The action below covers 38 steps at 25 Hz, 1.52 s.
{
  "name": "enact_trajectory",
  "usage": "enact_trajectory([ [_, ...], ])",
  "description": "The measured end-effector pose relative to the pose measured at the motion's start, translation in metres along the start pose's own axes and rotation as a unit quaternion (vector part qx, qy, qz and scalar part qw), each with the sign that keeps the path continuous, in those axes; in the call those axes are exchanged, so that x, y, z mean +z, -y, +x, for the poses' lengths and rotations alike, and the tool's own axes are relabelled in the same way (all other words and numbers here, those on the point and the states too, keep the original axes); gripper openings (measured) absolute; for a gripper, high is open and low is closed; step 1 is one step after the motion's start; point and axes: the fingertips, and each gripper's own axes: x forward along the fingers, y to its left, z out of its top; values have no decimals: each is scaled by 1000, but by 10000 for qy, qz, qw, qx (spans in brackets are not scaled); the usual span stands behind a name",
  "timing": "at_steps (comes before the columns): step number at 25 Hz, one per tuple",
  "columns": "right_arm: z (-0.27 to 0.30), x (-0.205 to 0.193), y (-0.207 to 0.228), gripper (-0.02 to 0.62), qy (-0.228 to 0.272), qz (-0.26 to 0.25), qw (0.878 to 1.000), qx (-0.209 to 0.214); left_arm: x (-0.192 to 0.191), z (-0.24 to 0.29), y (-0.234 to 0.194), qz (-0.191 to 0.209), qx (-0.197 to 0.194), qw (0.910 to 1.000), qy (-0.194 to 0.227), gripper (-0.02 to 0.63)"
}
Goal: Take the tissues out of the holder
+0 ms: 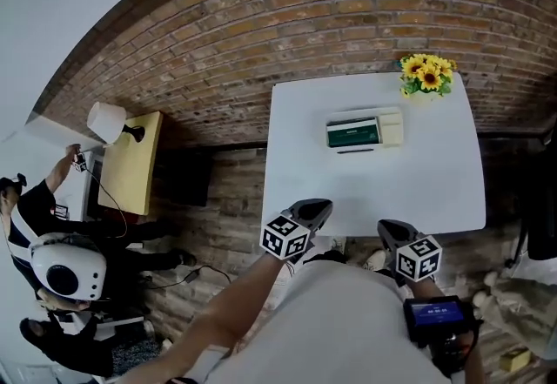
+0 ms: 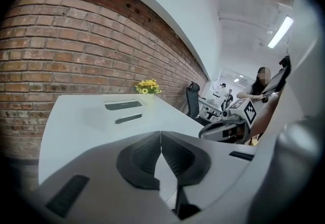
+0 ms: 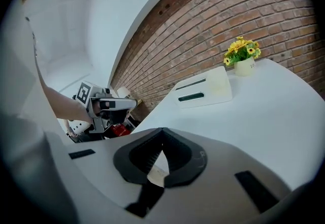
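Well, we see left claw (image 1: 315, 206) and right claw (image 1: 392, 228) both closed, empty — holder (image 1: 365, 131) lies ahead on bench (image 1: 435, 191), crosswise.

In front of me stands a white desk (image 1: 374, 191). Toward its far edge lies the tissue holder (image 1: 365, 131), a low pale box with a dark green face. A pot of yellow flowers (image 1: 426, 76) stands at the far right corner, near the holder but apart from it.
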Motion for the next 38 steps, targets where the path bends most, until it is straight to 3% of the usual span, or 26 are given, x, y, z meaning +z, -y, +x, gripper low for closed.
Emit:
enact_trajectory([
  [10,14,38,30,5,275,290,9967,-711,63,71,-77,988,-311,9924,-666,8],
  [15,12,35,37,5,339,504,9936,-948,82,104,-99,1685,-440,9773,-1204,9],
  [18,9,30,39,5,399,631,9917,-1048,89,124,-107,2135,-478,9639,-1518,12],
  [24,-5,17,39,5,499,885,9867,-1269,94,160,-120,2753,-646,9354,-2121,102],
  [26,-11,12,41,5,509,962,9850,-1341,88,171,-125,2933,-731,9212,-2451,133],
  [31,-21,2,45,5,607,1179,9789,-1555,69,188,-140,3460,-957,8748,-3254,202],
  [38,-33,-8,49,5,752,1374,9717,-1768,64,190,-129,3677,-1326,8389,-3788,245],
])
